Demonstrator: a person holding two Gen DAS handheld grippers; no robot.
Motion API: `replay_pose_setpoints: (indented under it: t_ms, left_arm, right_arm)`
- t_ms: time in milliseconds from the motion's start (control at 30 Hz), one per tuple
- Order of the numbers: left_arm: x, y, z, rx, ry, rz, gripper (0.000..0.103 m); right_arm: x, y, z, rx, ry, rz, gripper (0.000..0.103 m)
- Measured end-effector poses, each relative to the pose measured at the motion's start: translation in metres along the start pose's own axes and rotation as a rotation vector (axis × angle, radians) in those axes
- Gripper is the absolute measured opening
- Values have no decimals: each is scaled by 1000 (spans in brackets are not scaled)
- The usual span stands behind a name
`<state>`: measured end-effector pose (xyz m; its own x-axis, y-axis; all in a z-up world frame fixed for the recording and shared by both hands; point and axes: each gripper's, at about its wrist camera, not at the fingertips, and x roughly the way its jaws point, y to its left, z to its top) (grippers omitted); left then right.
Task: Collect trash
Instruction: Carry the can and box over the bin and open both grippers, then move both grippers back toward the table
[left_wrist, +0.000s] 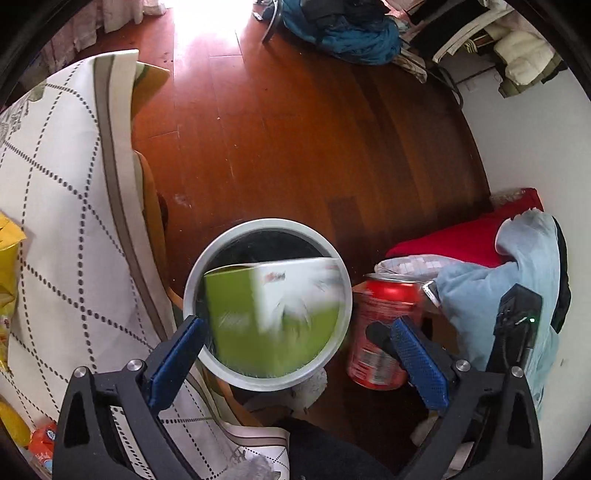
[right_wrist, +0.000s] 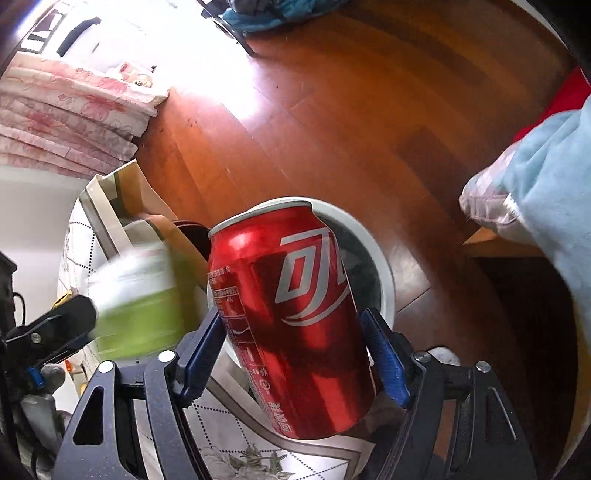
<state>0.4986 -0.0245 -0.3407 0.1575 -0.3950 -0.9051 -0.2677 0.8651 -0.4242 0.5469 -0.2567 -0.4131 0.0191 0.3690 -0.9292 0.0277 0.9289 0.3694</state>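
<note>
A green and white carton (left_wrist: 273, 314), blurred by motion, is in the air over the mouth of the round white trash bin (left_wrist: 192, 291), free of my fingers. My left gripper (left_wrist: 299, 354) is open above the bin with nothing between its blue pads. My right gripper (right_wrist: 295, 354) is shut on a red soda can (right_wrist: 295, 317), held upright just right of the bin; the can also shows in the left wrist view (left_wrist: 384, 332). In the right wrist view the blurred carton (right_wrist: 136, 302) is left of the can and the bin's rim (right_wrist: 380, 258) shows behind it.
A table with a white dotted-grid cloth (left_wrist: 55, 221) stands left of the bin, with yellow snack packets (left_wrist: 7, 280) on it. Red and light blue fabrics (left_wrist: 498, 266) lie on a surface to the right. Blue clothing (left_wrist: 351, 33) lies on the wooden floor (left_wrist: 295, 129) far off.
</note>
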Motion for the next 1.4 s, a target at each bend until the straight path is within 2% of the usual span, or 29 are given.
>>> replay_pose_setpoints:
  t_ms: [33, 133, 200, 367, 467, 567, 767, 1233, 1400]
  left_arm:
    - [-2, 1, -4, -5, -3, 3, 103]
    - [-7, -2, -8, 6, -26, 47, 103]
    - [-12, -5, -12, 24, -57, 106, 103]
    - [-37, -9, -45, 70, -185, 305, 103]
    - [-54, -6, -70, 75, -249, 382, 103]
    - [-68, -6, -92, 82, -284, 423, 103]
    - [-98, -11, -134, 97, -349, 461, 103]
    - [-186, -37, -223, 112, -523, 474, 103]
    - [-207, -32, -249, 66, -543, 465, 103]
  right_arm:
    - [3, -2, 0, 5, 0, -4, 103]
    - [2, -3, -6, -2, -16, -34, 103]
    - [-2, -2, -11, -18, -31, -69, 103]
    - [-22, 11, -35, -107, -89, -186, 103]
    - [-41, 25, -56, -164, -133, -229, 103]
    - [-61, 33, -75, -196, -172, -250, 103]
    - [-105, 43, -115, -233, -242, -267, 103]
    - [-217, 68, -209, -330, -405, -249, 103]
    - [-249, 79, -238, -344, -441, -219, 103]
